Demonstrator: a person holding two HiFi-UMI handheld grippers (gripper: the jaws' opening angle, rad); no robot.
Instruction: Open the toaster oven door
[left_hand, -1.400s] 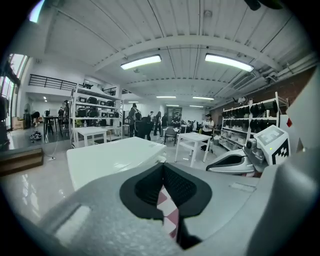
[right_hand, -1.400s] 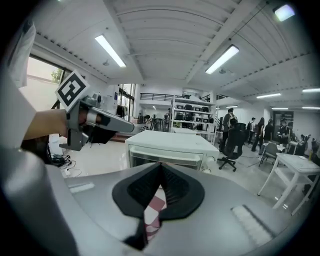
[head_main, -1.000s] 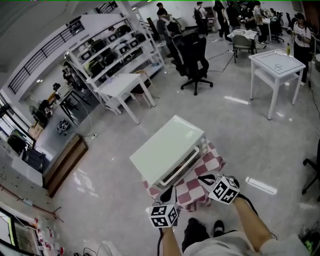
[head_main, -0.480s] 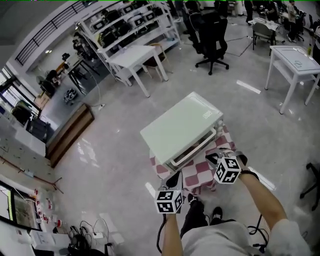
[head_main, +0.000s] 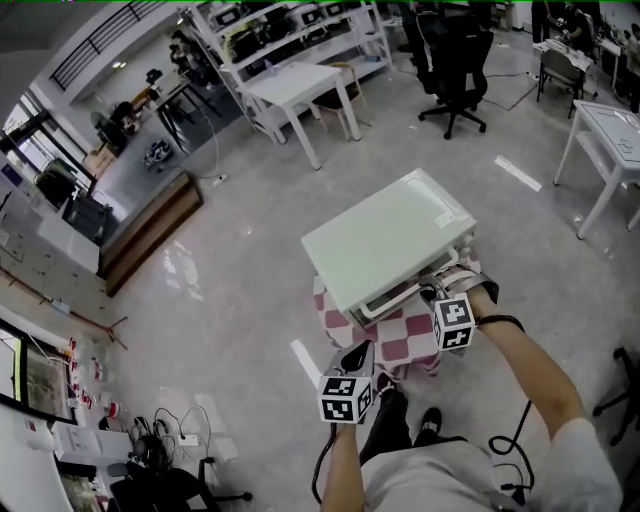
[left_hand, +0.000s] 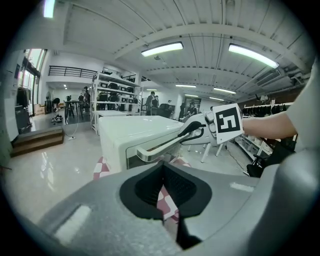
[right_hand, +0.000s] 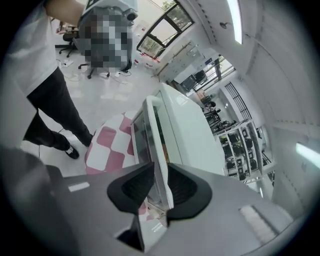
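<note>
Right gripper (right_hand: 160, 167): jaws narrowly parted, just been opening, straddling door handle (right_hand: 158, 145) at 5 o'clock of toaster oven (head_main: 390, 240). Left gripper (left_hand: 162, 169): jaws together, empty, at its 6 o'clock.

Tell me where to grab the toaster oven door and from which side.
The handle, the long bar across the door's top edge. Come from the front, claw straddling it: it stands off the door, leaving room behind for a finger.

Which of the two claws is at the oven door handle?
The right claw: its jaws, just opening, straddle the door handle without clamping it. The left claw hangs back, shut and empty.
</note>
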